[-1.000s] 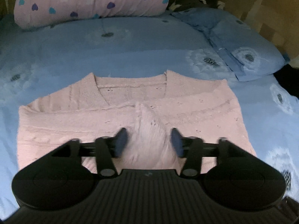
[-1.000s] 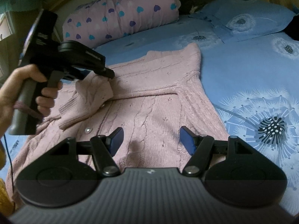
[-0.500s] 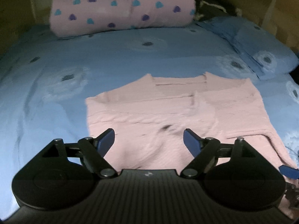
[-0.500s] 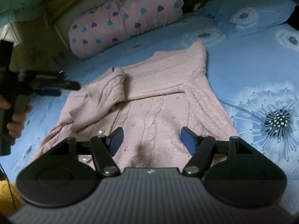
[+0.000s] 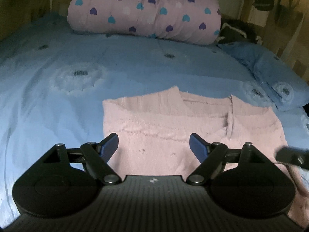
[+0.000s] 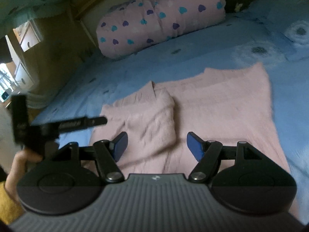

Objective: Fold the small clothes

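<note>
The pink knit sweater (image 5: 173,127) lies flat on the blue bedspread (image 5: 58,100), neckline toward the head of the bed. In the right wrist view the sweater (image 6: 222,106) has one sleeve (image 6: 152,116) folded across its front, cuff end toward the collar.

My left gripper (image 5: 154,145) hovers over the lower half of the sweater. Its jaws stand wide apart, and the blue pads (image 5: 109,145) press on nothing; only flat knit shows between them. In the right wrist view the left gripper (image 6: 100,120) appears blurred at the left, over the sweater's left edge, with my left hand (image 6: 19,166) on its handle.

My right gripper (image 6: 157,145) hovers over the folded sleeve and the sweater's front. Its jaws are open at a moderate width, and its pads (image 6: 120,145) hold nothing. A dark blurred part of it (image 5: 291,154) enters the left wrist view at the right edge.

A pink bolster with heart print (image 5: 144,9) lies across the head of the bed. A blue pillow (image 5: 270,73) lies to its right, well apart from the sweater.
</note>
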`<state>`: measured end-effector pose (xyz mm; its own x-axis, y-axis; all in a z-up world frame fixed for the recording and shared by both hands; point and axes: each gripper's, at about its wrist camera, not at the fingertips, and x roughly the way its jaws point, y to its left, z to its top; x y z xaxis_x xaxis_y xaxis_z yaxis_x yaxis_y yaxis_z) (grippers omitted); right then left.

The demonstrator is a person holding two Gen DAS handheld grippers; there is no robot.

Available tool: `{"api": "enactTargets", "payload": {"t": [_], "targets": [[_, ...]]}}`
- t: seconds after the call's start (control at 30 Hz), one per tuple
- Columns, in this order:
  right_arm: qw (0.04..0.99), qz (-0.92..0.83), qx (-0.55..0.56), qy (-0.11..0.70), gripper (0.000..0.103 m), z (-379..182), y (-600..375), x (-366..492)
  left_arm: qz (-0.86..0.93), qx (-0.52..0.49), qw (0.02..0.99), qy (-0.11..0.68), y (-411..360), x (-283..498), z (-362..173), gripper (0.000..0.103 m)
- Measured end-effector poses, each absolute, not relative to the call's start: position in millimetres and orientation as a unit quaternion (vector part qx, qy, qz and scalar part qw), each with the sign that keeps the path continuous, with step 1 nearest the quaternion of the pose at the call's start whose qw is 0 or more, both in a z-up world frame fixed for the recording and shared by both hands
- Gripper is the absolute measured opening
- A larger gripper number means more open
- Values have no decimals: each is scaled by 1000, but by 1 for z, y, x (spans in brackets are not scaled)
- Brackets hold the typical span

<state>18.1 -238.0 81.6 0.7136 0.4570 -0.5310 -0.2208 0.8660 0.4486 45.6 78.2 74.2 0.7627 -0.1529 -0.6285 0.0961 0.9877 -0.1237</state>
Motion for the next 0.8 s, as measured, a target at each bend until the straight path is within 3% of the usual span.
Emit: {"api": "enactTargets", "payload": {"t": [0.17, 0.23, 0.37, 0.43, 0.47, 0.67, 0.8], "targets": [[916, 180, 157, 323, 71, 73, -225, 64, -62, -56, 940, 331, 87, 53, 74, 82], [914, 178, 153, 330, 71, 66, -221, 80, -58, -68, 941, 327, 91, 55, 73, 71], [909, 186, 149, 342, 69, 48, -209, 101, -52, -84, 941, 323, 92, 61, 72, 63], [903, 200, 152, 348, 40, 40, -204, 105, -47, -88, 943, 316, 90, 61, 70, 63], [897, 211, 158, 355, 19, 37, -202, 107, -45, -91, 945, 312, 89, 62, 71, 63], [923, 222, 162, 268, 14, 72, -208, 84, -78, -91, 948, 295, 72, 60, 69, 63], [942, 177, 148, 242, 14, 91, -222, 71, -68, -69, 939, 330, 58, 73, 51, 63]]}}
